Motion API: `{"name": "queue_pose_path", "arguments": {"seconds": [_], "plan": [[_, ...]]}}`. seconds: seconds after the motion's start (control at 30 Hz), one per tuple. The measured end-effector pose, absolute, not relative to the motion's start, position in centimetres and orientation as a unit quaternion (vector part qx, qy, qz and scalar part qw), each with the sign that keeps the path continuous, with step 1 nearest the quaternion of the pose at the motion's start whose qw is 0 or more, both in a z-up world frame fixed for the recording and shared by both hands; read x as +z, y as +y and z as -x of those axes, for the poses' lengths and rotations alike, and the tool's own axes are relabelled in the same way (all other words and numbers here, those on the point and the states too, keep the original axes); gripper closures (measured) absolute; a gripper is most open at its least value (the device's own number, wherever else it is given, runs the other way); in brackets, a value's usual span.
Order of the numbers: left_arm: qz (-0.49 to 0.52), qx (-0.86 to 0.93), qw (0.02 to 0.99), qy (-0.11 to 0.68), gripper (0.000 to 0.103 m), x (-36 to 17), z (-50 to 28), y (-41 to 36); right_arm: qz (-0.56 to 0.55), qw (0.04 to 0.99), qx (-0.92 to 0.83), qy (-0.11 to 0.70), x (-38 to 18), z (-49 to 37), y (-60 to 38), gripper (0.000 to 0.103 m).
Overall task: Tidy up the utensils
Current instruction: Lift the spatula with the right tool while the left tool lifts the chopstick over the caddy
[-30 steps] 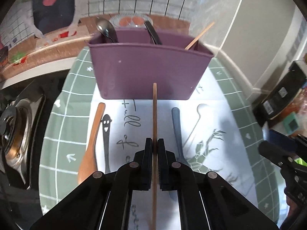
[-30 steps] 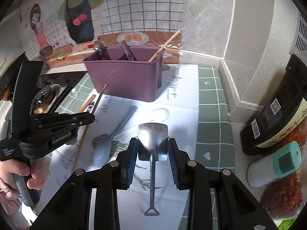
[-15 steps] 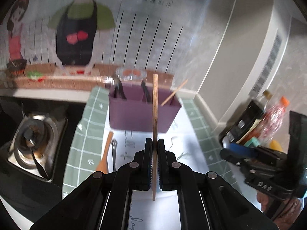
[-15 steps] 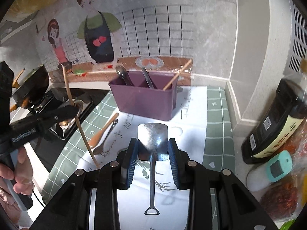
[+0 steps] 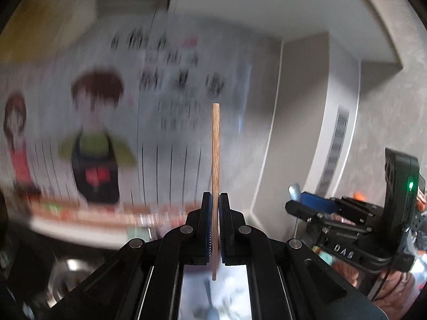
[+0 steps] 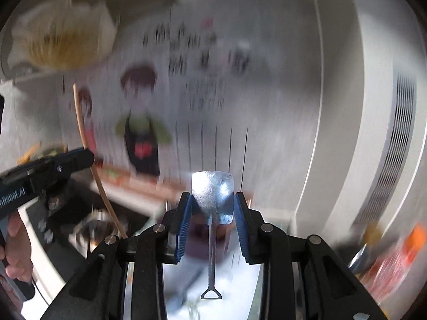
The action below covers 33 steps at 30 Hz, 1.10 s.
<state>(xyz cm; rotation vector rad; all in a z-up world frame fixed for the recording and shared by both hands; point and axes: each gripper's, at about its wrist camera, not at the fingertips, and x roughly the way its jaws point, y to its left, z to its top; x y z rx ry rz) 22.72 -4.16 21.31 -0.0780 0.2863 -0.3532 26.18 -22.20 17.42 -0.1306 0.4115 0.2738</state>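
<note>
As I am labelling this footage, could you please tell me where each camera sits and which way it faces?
Left wrist: on the left tongs, facing the illustrated wall poster; shut on a wooden chopstick; right tongs at the right edge.
Right wrist: on the right tongs, facing the same poster; gripping a metal shovel spoon; a hand holds the left tongs at the left edge.
Shared: poster, chopstick, each other's tongs.

The chopstick [image 5: 215, 160] stands upright between the left tongs [image 5: 215, 210]; right tongs [image 5: 296, 205] lie rightward.
</note>
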Motion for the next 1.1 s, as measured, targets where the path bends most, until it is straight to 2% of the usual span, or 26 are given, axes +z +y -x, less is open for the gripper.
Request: {"name": "queue_pose_path", "arguments": {"seconds": [0.17, 0.37, 0.83, 1.1], "plan": [[0.029, -0.173, 0.979, 0.102, 0.098, 24.8, -25.7, -3.8, 0.055, 0.976, 0.128, 0.168, 21.2, -29.1, -21.6, 0.074], [0.026, -0.162, 0.981, 0.103, 0.098, 22.7, -30.8, -3.6, 0.047, 0.978, 0.120, 0.166, 20.0, -34.1, -20.5, 0.074], [0.051, -0.149, 0.966, 0.204, 0.098, 9.6, -41.5, -2.3, 0.018, 0.949, 0.119, 0.290, 5.1, -44.6, -18.3, 0.074], [0.051, -0.147, 0.956, 0.250, 0.098, 3.6, -44.1, -2.5, 0.028, 0.940, 0.108, 0.322, -0.2, -46.2, -17.9, 0.074]]}}
